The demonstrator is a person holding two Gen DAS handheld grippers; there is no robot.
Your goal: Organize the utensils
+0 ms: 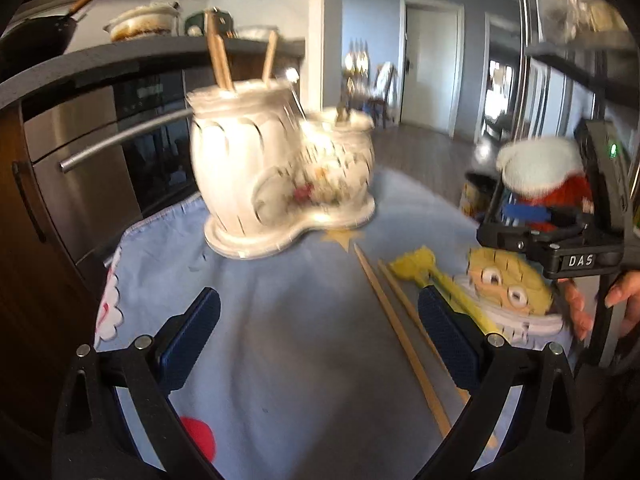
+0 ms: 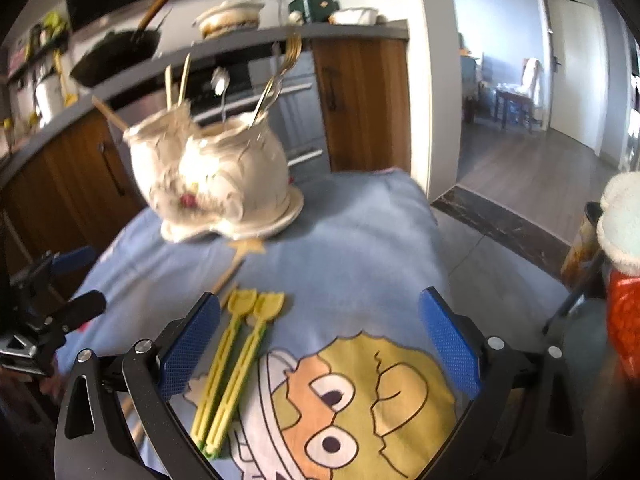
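Both grippers, left (image 1: 319,334) and right (image 2: 320,340), are held wide and empty. Yellow forks (image 2: 236,354) are seen by the right gripper's left finger, chopsticks (image 1: 404,344) (wooden) beside them; the holder (image 2: 216,180) stands farther off.

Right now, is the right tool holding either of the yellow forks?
No, the right tool is open and empty, while both yellow forks lie on the blue cloth.

Both tongs gape wide and empty: left tongs (image 1: 318,338) over the bench's near edge, right tongs (image 2: 320,344) beside them, fingers (image 1: 580,316) gripping their handle.
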